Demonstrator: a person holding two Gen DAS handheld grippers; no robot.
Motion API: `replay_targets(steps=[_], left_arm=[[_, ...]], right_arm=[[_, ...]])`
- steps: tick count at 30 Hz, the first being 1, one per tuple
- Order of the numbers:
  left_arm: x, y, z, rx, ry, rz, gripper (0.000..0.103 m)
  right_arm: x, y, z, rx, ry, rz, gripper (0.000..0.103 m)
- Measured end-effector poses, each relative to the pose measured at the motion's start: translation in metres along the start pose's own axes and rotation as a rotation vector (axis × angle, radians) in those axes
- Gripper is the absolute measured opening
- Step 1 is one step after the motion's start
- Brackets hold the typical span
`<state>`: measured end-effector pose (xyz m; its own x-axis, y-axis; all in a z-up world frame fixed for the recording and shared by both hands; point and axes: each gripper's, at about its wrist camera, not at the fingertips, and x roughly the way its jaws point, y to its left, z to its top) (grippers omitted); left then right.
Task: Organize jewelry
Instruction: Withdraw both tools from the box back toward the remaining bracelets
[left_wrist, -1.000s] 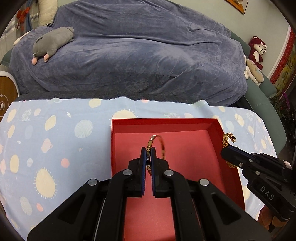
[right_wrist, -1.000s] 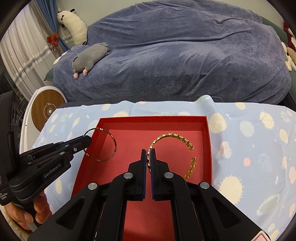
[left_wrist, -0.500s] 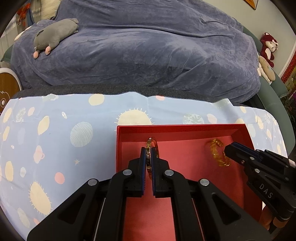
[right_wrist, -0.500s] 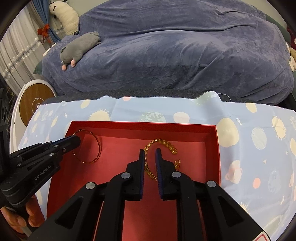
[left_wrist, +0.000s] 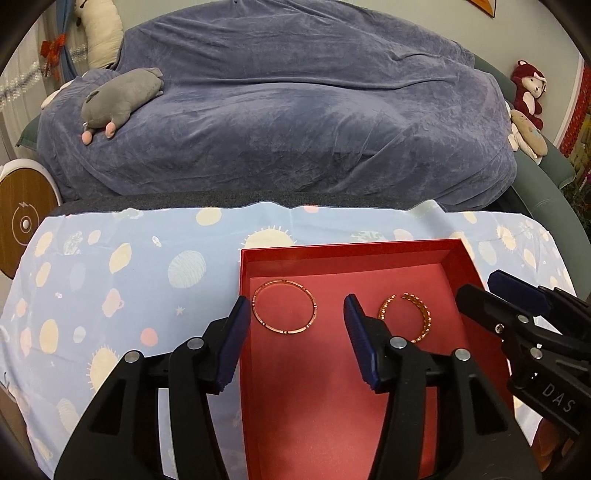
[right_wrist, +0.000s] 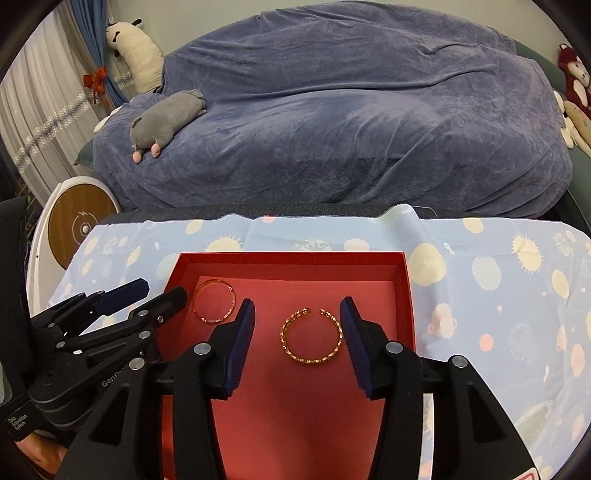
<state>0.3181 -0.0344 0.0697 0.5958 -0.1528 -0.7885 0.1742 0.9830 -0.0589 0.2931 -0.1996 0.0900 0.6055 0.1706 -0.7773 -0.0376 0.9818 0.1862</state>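
Blue velvet fills the back of the scene, a big throw (left_wrist: 295, 110) draped over the couch, with a grey plush animal (left_wrist: 118, 98) sprawled on its left slope and a dark red teddy (left_wrist: 526, 92) perched at the far right. In front, the tabletop wears a pale blue cloth (left_wrist: 110, 280) dotted with suns and planets, and on it sits the red box (left_wrist: 351, 251), open-topped, its floor a softer red. Over to the left edge there is a round white device with a wooden face (right_wrist: 79, 225). Now the left gripper (left_wrist: 293, 334) hangs over the box's left wall, its blue-padded fingers (left_wrist: 231, 347) spread wide and gripping nothing, the left finger outside the wall and the right one inside. The right gripper (right_wrist: 297, 338) hovers over the middle of the box, fingers (right_wrist: 356, 347) likewise spread wide apart and empty. Down on the box floor, the thin closed bangle (left_wrist: 284, 312) lies flat near the far left corner, between the left gripper's fingers as that camera sees it. Just to its right, well apart from it, the open chain-link cuff (right_wrist: 312, 339) lies flat too, framed between the right gripper's fingers, its gap facing the far wall.
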Motion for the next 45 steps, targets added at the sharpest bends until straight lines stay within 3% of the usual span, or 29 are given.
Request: replay_targets(steps=[13,22,32,45], left_arm=[[-0.107,-0.02,-0.042,0.027,-0.073,-0.019,0.055],[-0.152,-0.021,-0.095,0.027,-0.068,-0.023,0.055],[-0.169,-0.024,-0.146,0.017,-0.032,-0.024,0.055],[-0.159,-0.016,-0.205,-0.01,0.04,0.0,0.06]], right_arm=[[-0.108,0.022,-0.049,0.001,-0.078,-0.005,0.054],[-0.148,0.038,-0.105,-0.014,-0.076,-0.03,0.055],[-0.164,0.039,-0.157,0.009,-0.041,-0.04,0.055],[-0.161,0.017,-0.222,0.073,0.03,-0.08,0.055]])
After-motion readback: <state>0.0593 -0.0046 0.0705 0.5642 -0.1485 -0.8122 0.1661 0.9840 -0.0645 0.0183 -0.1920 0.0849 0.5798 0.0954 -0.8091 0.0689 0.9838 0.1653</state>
